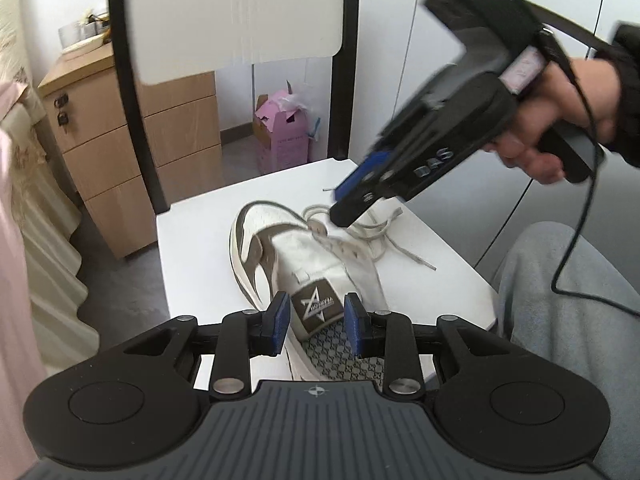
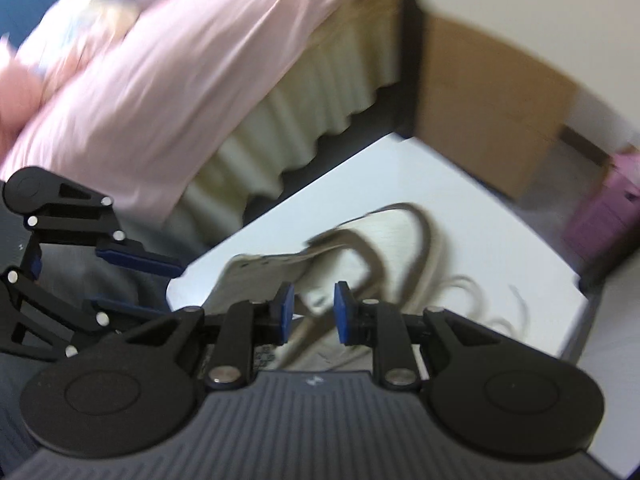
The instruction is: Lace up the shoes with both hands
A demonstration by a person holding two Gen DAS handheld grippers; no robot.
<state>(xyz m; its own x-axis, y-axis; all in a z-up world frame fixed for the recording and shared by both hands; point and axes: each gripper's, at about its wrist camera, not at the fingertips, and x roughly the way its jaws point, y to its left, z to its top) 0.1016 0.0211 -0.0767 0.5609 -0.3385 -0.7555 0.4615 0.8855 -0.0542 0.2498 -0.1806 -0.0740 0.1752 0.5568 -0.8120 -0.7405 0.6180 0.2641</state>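
Blurred shoe (image 2: 360, 240) (laces (image 2: 472, 292) loose) lies on white seat (image 2: 500, 232).

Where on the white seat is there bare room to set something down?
Bare seat lies left of the shoe, out to the black chair frame, with a strip behind the toe. Right of the shoe is crowded: loose laces sprawl there under the right hand-held gripper.

My left hand-held gripper (image 1: 316, 322) is matte black with blue pads, silver rivets on its linkages and a ribbed grey deck bearing a small compass mark. My right hand-held gripper (image 1: 334, 206) shows pale raised lettering, a green light and a thin black cable. I wear a black sleeve (image 1: 626, 80) and grey trousers (image 1: 568, 320).
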